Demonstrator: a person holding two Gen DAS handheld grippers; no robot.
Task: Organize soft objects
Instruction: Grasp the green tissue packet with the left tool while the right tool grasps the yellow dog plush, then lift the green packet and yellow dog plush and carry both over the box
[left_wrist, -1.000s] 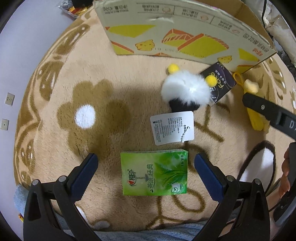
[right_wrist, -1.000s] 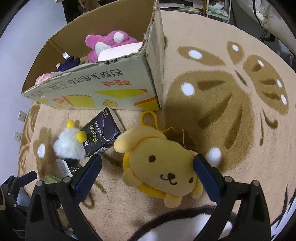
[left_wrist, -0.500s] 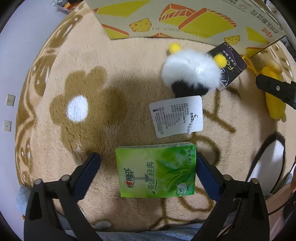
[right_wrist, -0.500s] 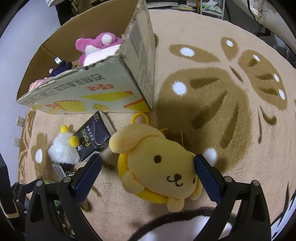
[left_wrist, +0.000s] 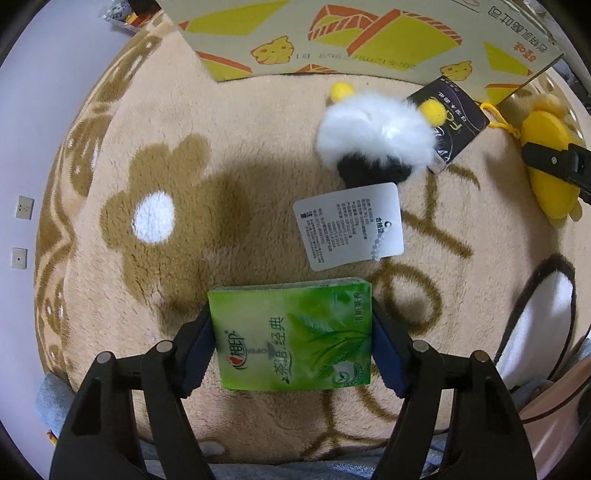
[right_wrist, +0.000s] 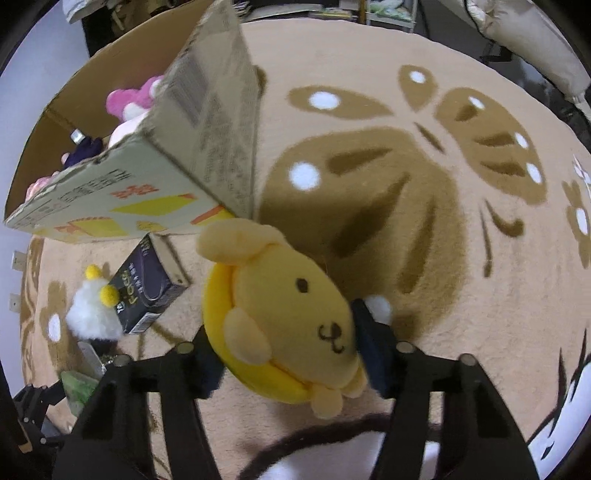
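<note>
Closing on two soft things at once

Pressing from both sides, the left gripper (left_wrist: 291, 347) has just narrowed its jaws onto the green tissue pack (left_wrist: 291, 338) lying on the rug (left_wrist: 155, 155). The right gripper (right_wrist: 286, 350) has likewise been closing and now clamps the yellow dog plush (right_wrist: 288, 317), tilted up beside the cardboard box (right_wrist: 147, 181).
</note>
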